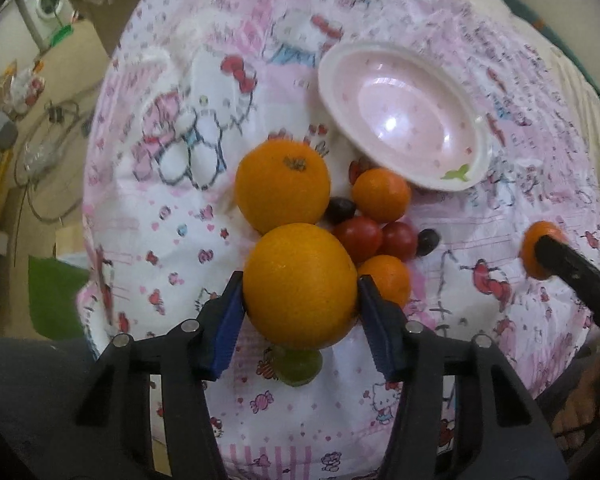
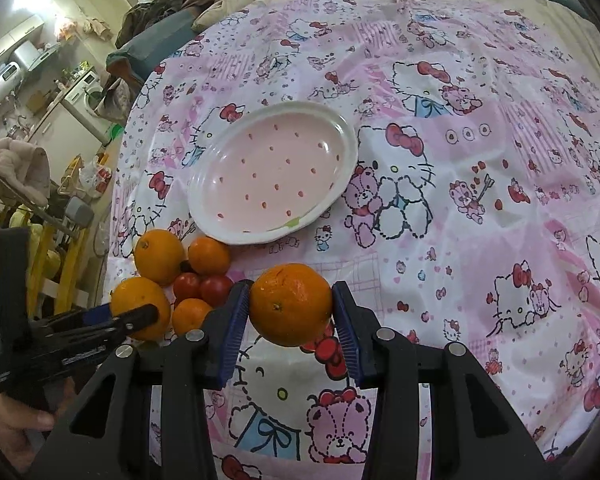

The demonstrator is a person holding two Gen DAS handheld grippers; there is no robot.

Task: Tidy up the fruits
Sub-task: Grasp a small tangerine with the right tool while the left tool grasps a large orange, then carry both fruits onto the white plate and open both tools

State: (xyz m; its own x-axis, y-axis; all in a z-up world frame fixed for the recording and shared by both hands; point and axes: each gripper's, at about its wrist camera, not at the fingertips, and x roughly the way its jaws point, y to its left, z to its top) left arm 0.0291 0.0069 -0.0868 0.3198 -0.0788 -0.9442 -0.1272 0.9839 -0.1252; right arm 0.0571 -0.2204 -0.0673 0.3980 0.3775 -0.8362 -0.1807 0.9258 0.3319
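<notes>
On the pink cartoon-print bedspread [image 2: 480, 200], the left gripper [image 1: 300, 292] had its blue jaws clamped on a large round orange [image 1: 300, 286] at the near edge of the fruit pile. The right gripper [image 2: 290, 308] held a smaller orange [image 2: 290, 304] clamped, beside that pile. Beyond lay tomatoes [image 1: 358, 238] and an empty pink dotted bowl [image 2: 274, 172].

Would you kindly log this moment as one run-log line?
left gripper: jaws on large orange | right gripper: jaws on orange, lifted | plate: empty
</notes>
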